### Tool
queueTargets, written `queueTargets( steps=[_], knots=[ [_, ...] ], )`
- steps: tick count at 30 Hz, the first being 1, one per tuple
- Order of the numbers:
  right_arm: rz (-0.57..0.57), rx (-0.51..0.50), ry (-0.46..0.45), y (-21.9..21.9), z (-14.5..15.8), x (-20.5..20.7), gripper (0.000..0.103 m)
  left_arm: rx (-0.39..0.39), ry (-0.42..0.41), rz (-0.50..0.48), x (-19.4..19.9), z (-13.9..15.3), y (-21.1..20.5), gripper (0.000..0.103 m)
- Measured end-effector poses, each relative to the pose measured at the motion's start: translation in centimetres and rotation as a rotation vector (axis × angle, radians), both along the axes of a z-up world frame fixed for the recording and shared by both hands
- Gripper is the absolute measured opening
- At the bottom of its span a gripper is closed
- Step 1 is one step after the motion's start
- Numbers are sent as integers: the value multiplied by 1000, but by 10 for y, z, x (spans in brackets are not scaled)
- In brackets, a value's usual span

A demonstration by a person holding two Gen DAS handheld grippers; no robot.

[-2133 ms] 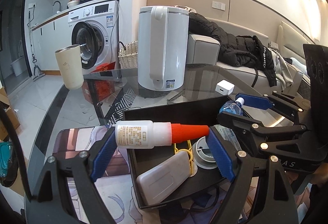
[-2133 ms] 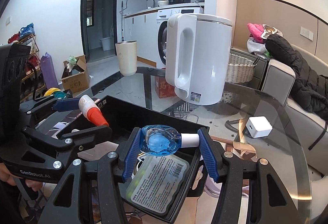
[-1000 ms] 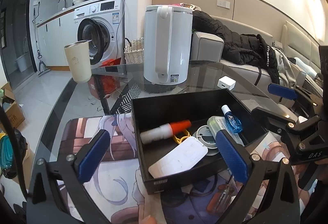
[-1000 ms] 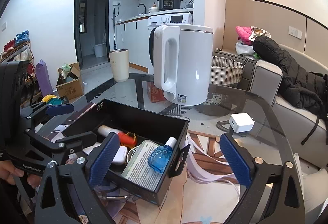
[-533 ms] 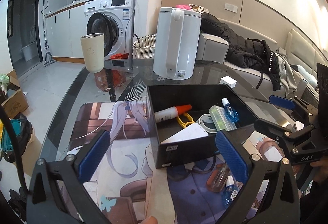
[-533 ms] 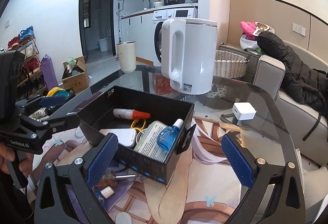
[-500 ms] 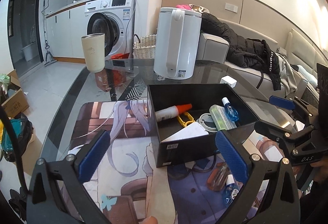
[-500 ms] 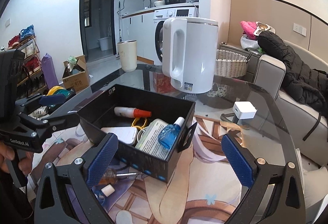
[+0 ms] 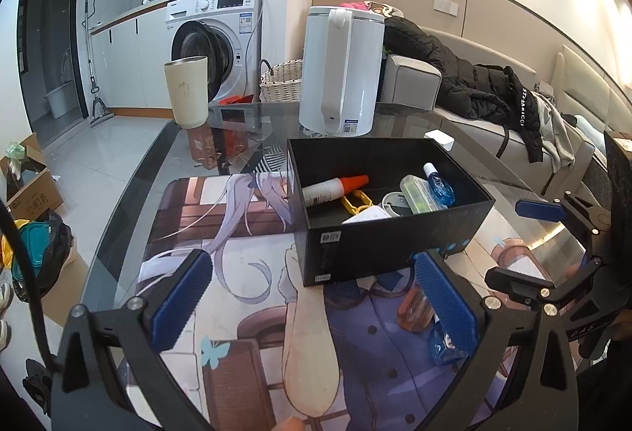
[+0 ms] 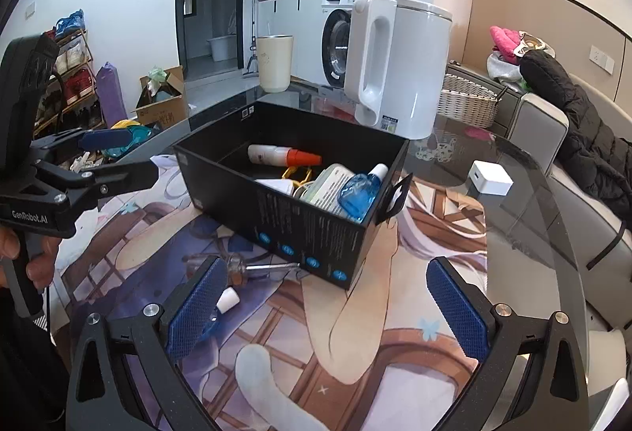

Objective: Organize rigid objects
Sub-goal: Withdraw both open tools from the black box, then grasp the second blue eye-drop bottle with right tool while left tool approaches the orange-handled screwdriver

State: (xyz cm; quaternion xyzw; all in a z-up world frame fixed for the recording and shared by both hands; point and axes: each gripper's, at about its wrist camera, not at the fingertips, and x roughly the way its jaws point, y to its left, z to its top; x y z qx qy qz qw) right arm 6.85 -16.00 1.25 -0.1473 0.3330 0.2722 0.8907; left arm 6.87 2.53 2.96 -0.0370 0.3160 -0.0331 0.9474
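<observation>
The left gripper hangs above the near edge of the printed mat, its blue-padded jaws spread wide with nothing between them. The right gripper is spread just as wide and empty, low over the mat's near side in its own view; a person's hand grips the left tool's handle at the left border of that view.

Just beyond the right gripper's left pad, a screwdriver with a clear amber handle lies flat on the mat, its shaft running toward the front wall of the black box. Beside its handle lies a small blue bottle with a white cap, partly hidden behind the pad.

The black box sits on the mat near its far edge, open on top. Inside, a white glue bottle with an orange nozzle lies on its side along the back left. In front of it is a yellow clip, then a white flat case and a round white piece. At the right end a pale green packet leans with a blue spray bottle resting on it, cap pointing to the far wall.

Beyond the box, on the glass table, a white electric kettle stands upright. A cream tumbler stands near the far left edge, and a small white charger cube sits near the right edge.
</observation>
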Motion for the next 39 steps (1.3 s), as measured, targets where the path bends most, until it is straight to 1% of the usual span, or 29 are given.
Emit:
queueTargets(
  steps=[9, 16, 26, 33, 39],
  knots=[
    [47, -53, 39, 3, -15, -17, 102, 18, 25, 9, -12, -10, 2, 103],
    [92, -111, 71, 14, -29, -27, 102, 12, 30, 21, -19, -13, 8, 103],
    [128, -139, 105, 29, -40, -31, 102, 9, 31, 18, -19, -13, 10, 103],
    [145, -131, 148, 41, -44, -28, 102, 8, 38, 17, -18, -14, 10, 103],
    [125, -131, 165, 48, -49, -25, 102, 12, 51, 18, -14, -16, 10, 103]
  ],
)
